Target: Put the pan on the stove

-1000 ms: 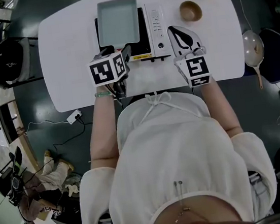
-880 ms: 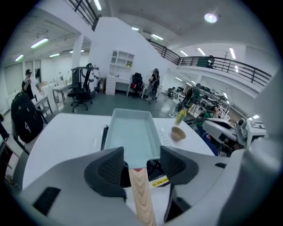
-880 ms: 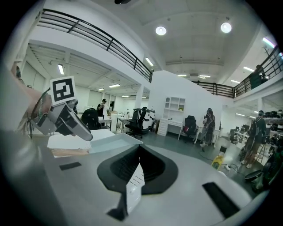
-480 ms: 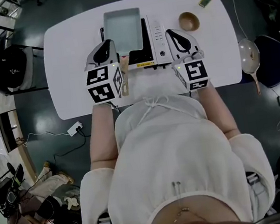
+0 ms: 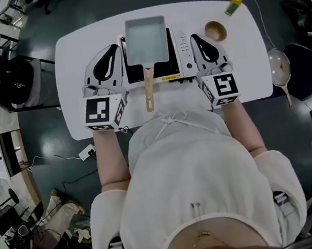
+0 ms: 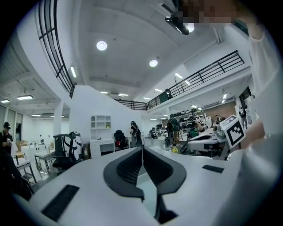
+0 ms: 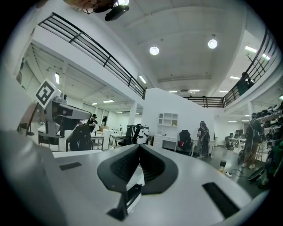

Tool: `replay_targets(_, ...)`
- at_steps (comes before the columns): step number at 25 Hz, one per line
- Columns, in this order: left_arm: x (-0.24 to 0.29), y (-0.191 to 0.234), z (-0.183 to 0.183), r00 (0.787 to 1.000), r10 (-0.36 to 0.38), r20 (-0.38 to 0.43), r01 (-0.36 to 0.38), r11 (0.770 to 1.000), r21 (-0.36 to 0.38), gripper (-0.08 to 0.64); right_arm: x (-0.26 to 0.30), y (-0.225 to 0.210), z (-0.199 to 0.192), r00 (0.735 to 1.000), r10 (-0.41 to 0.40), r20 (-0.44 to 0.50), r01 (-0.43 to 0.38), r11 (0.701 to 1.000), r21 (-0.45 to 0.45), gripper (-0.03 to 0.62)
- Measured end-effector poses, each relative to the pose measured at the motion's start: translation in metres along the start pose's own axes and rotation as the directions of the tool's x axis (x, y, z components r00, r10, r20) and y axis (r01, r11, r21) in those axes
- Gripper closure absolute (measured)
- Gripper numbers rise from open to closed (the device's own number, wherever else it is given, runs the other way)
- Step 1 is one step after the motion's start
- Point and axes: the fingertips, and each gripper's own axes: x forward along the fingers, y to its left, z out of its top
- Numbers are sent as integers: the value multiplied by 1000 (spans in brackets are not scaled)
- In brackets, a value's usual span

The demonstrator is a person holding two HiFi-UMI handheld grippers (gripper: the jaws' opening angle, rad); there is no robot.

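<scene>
Off the handle [image 5: 149,90] and out left of the stove [image 5: 135,73] since a second ago: left gripper [image 5: 113,48], jaws pressed together, empty. Right gripper [image 5: 195,37] likewise closed, empty. Pan [image 5: 145,34] on the stove, handle pointing back between both, about equally near.

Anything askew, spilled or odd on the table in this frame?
Nothing stands out. The pan sits square on the stove, its handle toward the person; no spill shows around the bowl or bottle.
</scene>
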Motion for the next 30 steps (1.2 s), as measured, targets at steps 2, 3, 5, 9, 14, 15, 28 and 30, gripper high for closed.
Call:
replay_targets(2, -4, 3, -2, 1000, -15, 8, 15, 1000, 3, 532, 1, 5, 4, 1000, 4, 15, -4, 1000, 5, 586)
replay_targets(3, -6, 5, -4, 1000, -20, 10, 20, 1000, 0, 532, 1, 8, 6, 1000, 6, 23, -6, 1000, 5, 586)
replay_targets(5, -10, 8, -9, 1000, -25, 12, 25, 1000, -12, 532, 0, 13, 8, 999, 13, 38, -13, 1000, -5, 588)
replay_targets(9, -16, 14, -14, 999, -29, 17, 30, 999, -26, 532, 1, 24, 10, 999, 31, 35, -30, 999, -28, 588)
replay_targets(14, -22, 12, -20, 999, -47, 22, 48, 997, -61, 532, 1, 33, 4, 999, 34, 20, -34, 999, -29, 589)
replay_targets(15, -22, 11, -22, 999, -50, 21, 51, 997, -61, 532, 1, 34, 3, 999, 35, 17, -34, 999, -29, 591)
replay_targets(28, -27, -3, -18, 998, -67, 10, 68, 997, -44, 532, -9, 36, -6, 1000, 0, -6, 0, 1000, -30, 591)
replay_targets(30, -28, -4, -20, 998, -65, 5, 65, 996, -54, 532, -10, 37, -6, 1000, 7, -7, -7, 1000, -31, 591)
